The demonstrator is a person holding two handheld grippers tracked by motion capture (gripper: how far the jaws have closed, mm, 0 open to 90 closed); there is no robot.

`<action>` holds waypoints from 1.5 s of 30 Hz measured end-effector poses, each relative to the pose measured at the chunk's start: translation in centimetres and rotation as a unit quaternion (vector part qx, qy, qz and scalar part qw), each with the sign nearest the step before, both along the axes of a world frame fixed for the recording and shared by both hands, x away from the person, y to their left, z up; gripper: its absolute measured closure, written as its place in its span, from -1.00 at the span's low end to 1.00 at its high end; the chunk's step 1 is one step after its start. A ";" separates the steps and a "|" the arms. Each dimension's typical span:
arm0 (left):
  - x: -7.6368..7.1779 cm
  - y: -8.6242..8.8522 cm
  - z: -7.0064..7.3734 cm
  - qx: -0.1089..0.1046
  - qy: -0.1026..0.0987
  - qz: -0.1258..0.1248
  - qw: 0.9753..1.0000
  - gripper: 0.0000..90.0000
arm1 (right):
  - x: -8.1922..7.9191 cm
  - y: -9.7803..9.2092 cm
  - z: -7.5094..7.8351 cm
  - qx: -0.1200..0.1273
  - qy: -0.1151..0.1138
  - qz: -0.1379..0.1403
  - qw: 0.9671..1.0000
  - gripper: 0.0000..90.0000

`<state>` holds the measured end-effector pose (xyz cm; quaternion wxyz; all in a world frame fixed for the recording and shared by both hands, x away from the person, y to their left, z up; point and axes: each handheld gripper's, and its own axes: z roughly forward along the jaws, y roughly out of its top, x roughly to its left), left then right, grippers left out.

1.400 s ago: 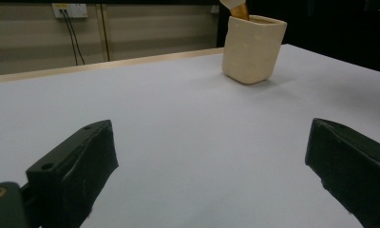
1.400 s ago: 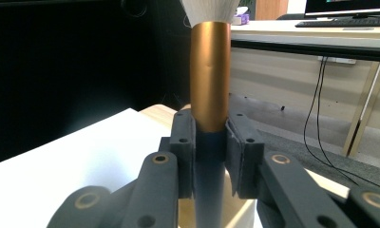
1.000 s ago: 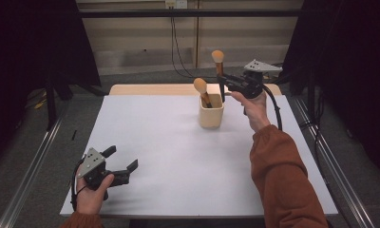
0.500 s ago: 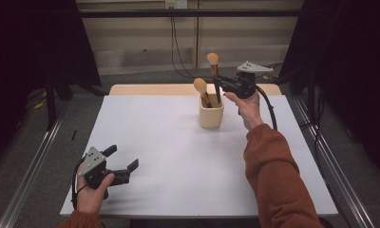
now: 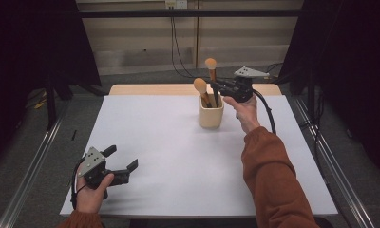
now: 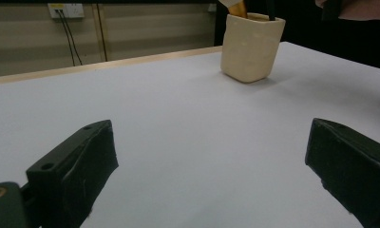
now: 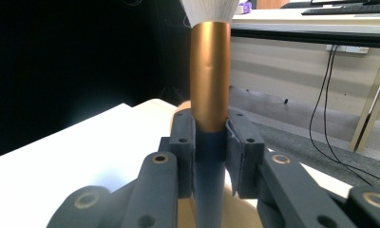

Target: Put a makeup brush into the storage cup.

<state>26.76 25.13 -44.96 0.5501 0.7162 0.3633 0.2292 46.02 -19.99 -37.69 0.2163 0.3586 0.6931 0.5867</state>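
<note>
Clamping the dark handle of a makeup brush point(image 7: 209, 156) just under its copper ferrule, the right gripper point(image 5: 221, 88) holds it upright with its lower end inside the cream cup point(image 5: 211, 116), at the far middle of the white table point(image 5: 178, 156). Beside it in the cup leans a second brush point(image 5: 201, 88), its tuft close to the left of the held handle. Resting at the near left corner, well apart, the left gripper point(image 5: 123, 164) has its jaws spread wide around nothing, bare tabletop stretching between it and the cup.
</note>
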 end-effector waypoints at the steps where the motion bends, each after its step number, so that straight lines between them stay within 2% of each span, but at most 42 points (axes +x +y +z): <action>1: 0.0 0.0 0.0 0.000 0.000 0.001 1.000 -0.93 | 0.0 0.0 -0.1 0.000 -0.001 -0.001 1.000 0.66; 10: 0.0 0.0 0.0 -0.002 0.001 0.002 1.000 -0.93 | 0.0 -0.1 -1.1 -0.006 0.010 -0.006 1.000 0.66; 13: 0.0 0.1 -0.1 -0.001 0.001 0.002 1.000 -0.93 | -0.1 -0.1 -1.5 -0.018 0.012 -0.006 1.000 0.66; 28: 0.0 0.2 0.0 0.003 -0.001 0.002 1.000 -0.93 | -0.2 0.1 -2.6 -0.021 0.021 -0.003 1.000 0.66; 38: 0.0 0.1 -0.1 0.003 0.001 0.002 1.000 -0.93 | -0.7 -0.7 -4.0 -0.021 0.028 -0.009 0.999 0.66; 45: 0.0 0.1 -0.1 0.002 0.002 0.002 1.000 -0.93 | -0.9 -0.6 -4.3 -0.025 0.033 -0.006 0.999 0.65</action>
